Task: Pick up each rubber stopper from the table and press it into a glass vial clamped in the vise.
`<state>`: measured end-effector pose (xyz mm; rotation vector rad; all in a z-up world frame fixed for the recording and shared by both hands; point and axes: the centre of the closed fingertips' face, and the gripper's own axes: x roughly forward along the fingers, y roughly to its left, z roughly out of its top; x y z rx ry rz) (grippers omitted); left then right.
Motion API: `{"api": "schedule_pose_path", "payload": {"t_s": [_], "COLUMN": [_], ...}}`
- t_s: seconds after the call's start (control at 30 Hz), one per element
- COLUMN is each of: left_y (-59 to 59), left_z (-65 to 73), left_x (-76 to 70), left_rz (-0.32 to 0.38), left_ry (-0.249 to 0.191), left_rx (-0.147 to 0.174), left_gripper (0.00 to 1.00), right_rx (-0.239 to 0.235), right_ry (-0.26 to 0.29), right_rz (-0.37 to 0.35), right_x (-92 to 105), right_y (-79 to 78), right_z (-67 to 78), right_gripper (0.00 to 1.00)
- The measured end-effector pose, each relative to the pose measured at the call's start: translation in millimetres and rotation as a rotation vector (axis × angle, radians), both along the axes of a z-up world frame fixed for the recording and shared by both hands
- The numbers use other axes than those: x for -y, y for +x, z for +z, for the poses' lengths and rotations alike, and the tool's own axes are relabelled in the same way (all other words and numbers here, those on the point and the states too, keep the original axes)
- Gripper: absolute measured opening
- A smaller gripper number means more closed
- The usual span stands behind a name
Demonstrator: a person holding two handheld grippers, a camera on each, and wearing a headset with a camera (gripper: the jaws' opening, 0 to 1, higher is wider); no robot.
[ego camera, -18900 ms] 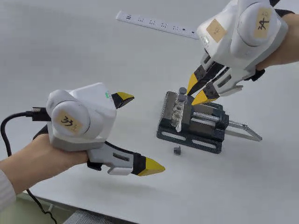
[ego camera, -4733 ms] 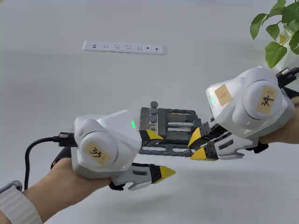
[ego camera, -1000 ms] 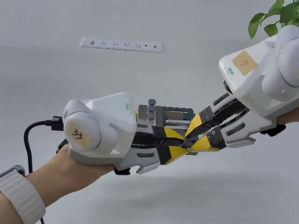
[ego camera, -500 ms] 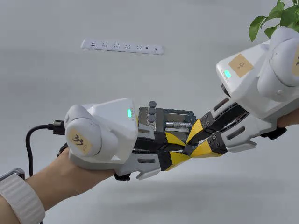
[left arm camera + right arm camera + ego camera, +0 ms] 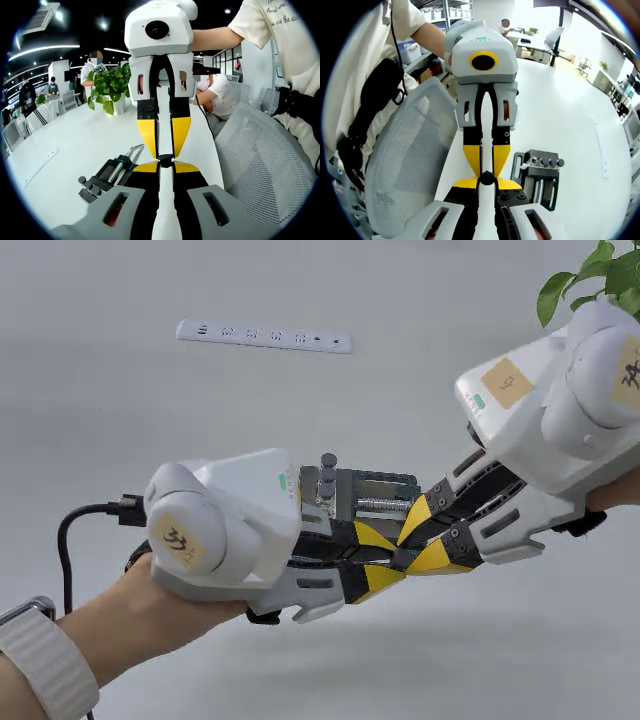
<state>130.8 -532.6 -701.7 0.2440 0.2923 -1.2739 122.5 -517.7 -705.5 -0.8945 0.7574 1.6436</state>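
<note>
My two grippers meet tip to tip above the table, in front of the black vise (image 5: 385, 485). A small dark rubber stopper (image 5: 165, 159) sits between all four yellow tips, also seen as the stopper (image 5: 486, 177). The left gripper (image 5: 393, 561) is shut on it from the left and the right gripper (image 5: 409, 556) from the right. Glass vials (image 5: 326, 478) stand clamped in the vise with grey stoppers on top. The vise (image 5: 540, 182) lies to the right of the jaws, its row of stoppered vials (image 5: 546, 162) along its near edge.
A white power strip (image 5: 265, 336) lies far back on the white table. A green plant (image 5: 592, 275) stands at the back right. A black cable (image 5: 75, 530) trails from the left gripper. A mesh chair (image 5: 260, 165) stands beside the table.
The grippers have stayed tip to tip on the stopper. Both have shifted only slightly, and the left gripper has rolled a little.
</note>
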Motion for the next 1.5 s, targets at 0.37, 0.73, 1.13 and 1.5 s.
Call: {"api": "schedule_pose_path", "payload": {"t_s": [0.37,0.73,1.13,1.5], "left_y": [16.8,31.6,34.6,37.0], "left_z": [-27.1,-48.8,-56.6,-58.4], "left_x": [-23.0,-53.0,-70.5,-84.0], "left_rz": [0.151,0.294,0.350,0.397], "left_ry": [0.074,0.114,0.124,0.133], "left_rx": [-0.109,-0.192,-0.206,-0.223], "left_gripper": [0.57,0.99,0.99,0.99], "right_rx": [0.022,0.029,0.127,0.192], "right_ry": [-0.010,-0.026,-0.080,-0.128], "right_rz": [0.003,0.021,0.126,0.245], "right_x": [-0.4,-2.8,-11.9,-26.9], "right_y": [10.5,16.6,42.3,65.1], "right_z": [-7.7,-15.4,-14.0,-23.0], "right_gripper": [0.06,0.06,0.06,0.06]}}
